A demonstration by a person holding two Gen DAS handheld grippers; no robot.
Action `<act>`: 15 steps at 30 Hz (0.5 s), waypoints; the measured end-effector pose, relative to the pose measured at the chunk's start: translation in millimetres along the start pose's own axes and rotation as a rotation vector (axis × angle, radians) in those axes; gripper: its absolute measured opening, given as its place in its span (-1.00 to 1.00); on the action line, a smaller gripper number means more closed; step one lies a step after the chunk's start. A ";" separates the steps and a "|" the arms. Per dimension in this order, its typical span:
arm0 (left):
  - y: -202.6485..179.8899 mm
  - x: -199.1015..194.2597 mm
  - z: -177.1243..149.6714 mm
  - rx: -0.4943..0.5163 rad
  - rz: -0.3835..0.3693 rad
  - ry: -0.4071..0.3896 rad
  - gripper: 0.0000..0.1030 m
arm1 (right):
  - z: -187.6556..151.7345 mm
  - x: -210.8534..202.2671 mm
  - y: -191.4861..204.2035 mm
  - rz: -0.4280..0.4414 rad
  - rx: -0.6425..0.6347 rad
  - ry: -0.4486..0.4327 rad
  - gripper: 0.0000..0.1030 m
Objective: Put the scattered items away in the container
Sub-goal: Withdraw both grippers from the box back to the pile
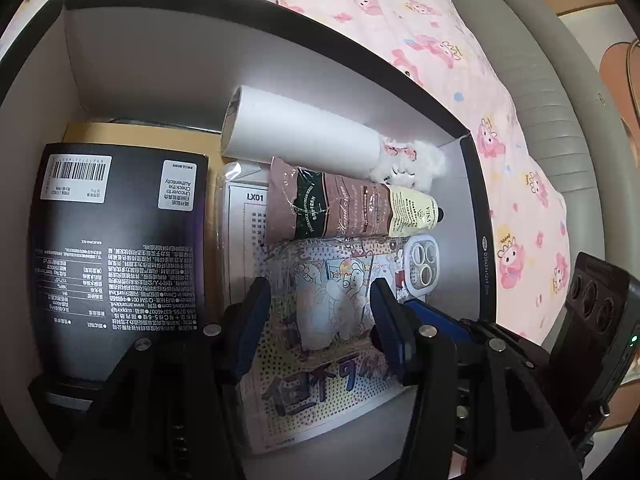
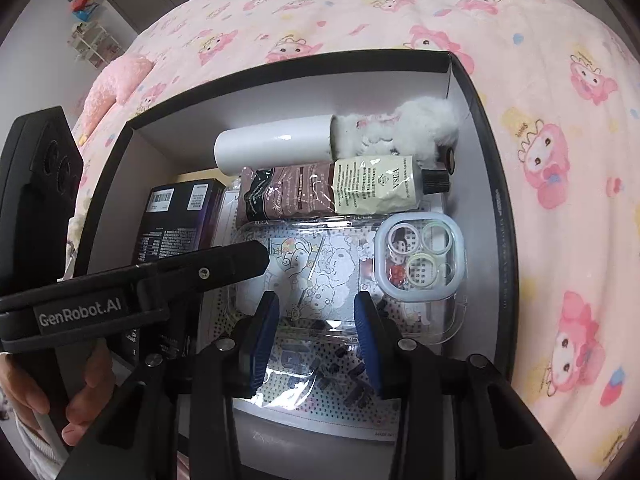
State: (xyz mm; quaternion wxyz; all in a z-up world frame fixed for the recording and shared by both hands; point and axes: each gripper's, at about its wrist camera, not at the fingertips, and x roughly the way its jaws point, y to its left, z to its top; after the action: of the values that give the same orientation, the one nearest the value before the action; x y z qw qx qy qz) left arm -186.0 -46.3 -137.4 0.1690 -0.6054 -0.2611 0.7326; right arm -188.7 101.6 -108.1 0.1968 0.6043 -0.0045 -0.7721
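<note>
Below you, the bed [image 2: 400, 12] spreads out under a pink cartoon-print quilt, and the black-walled container [image 2: 486, 128] with its white inside sits on top of it. Everything you can see of the task's things already lies inside that container.

Along its far wall rests a white cylinder [image 1: 296, 136] on its side, with a fluffy white plush [image 2: 424, 124] pressed against one end in the corner. At the other side of the container a black product box [image 1: 120, 240] with a barcode label lies flat, partly over a tan box [image 1: 144, 132]. Beside the cylinder, a hand cream tube [image 2: 340, 188] lies across, its black cap pointing toward the container's wall.

Nearest you lies the clear phone case [image 2: 416, 264], printed with cartoon figures, on top of a dotted printed sheet [image 1: 320, 396] in a clear sleeve.

Your left gripper [image 1: 320, 320] hangs over the phone case with its jaws released, their blue pads spread to either side of the case's printed figures and gripping nothing. Your right gripper [image 2: 316, 340] also hovers over the case; its jaws stand apart with the case lying under the gap, and nothing is clamped between them. At the lower left of the right wrist view, your hand [image 2: 60, 396] wraps the left gripper's handle.
</note>
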 end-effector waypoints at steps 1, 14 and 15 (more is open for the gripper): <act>1.2 -0.4 -0.9 -0.003 -0.009 -0.001 0.01 | -0.3 2.3 1.3 -0.001 -0.002 0.008 -0.34; -49.8 -99.5 -60.2 0.320 0.141 -0.363 0.00 | -40.4 -77.9 32.2 -0.120 0.039 -0.265 -0.26; -54.1 -106.0 -66.0 0.336 0.152 -0.379 0.00 | -44.7 -83.4 35.9 -0.128 0.043 -0.283 -0.25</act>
State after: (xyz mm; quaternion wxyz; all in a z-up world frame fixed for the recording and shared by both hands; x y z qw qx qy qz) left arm -103.0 -50.7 -29.6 0.1600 -0.4387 -0.1164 0.8766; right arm -120.2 104.6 -33.7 0.1316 0.4925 -0.0099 -0.8602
